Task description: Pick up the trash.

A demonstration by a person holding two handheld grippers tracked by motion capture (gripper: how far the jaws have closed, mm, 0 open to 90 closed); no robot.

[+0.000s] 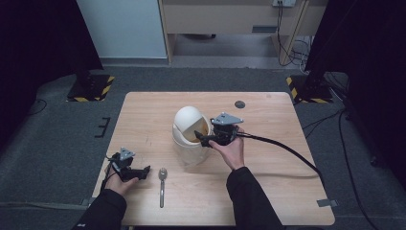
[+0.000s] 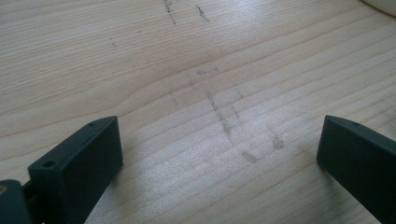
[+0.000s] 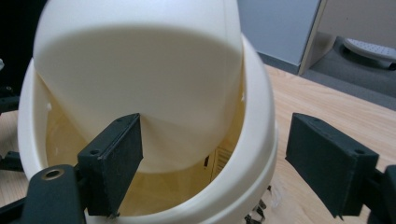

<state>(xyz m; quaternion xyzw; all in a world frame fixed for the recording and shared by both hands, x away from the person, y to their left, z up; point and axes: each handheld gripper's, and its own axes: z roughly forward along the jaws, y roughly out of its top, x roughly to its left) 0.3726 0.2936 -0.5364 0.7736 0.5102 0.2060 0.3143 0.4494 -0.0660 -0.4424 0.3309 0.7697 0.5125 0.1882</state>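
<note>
no readable text, labels, numbers or signs anywhere

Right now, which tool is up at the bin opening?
The right tool, jaws open at the mouth of the cream swing-lid bin mid-table. The left tool sits low at the table's near-left edge, beside the spoon, over bare wood.

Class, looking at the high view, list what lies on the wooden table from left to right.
Left tongs → silver metal spoon → cream plastic domed swing-lid bin → right tongs at the bin's opening → small dark round disc near the far edge.
</note>
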